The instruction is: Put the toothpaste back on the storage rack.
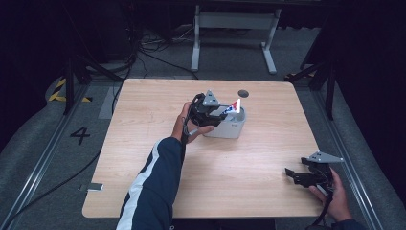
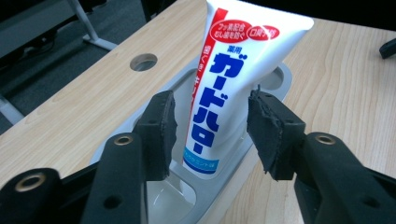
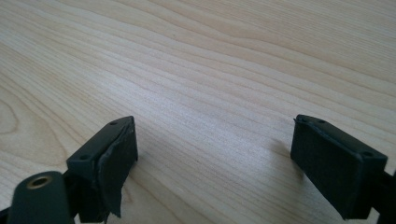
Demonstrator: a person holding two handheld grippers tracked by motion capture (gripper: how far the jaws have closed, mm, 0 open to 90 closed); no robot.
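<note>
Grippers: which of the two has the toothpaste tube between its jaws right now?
The left gripper: its jaws flank the toothpaste tube standing in the white holder. The right gripper has bare wooden table between wide-open jaws.

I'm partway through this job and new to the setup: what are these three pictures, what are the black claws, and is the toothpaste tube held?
No robot here: a person holds a two-jaw hand tool in each hand. The high view looks down on the wooden table. The other two pictures come from cameras riding on each tool, looking along its black jaws.

The left gripper is at a white holder near the table's middle. A toothpaste tube stands in that holder, leaning, between the jaws. There is a gap between the left pad and the tube, so it looks released, not held.

The right gripper rests near the table's right edge, jaws wide open with bare wood between them.
</note>
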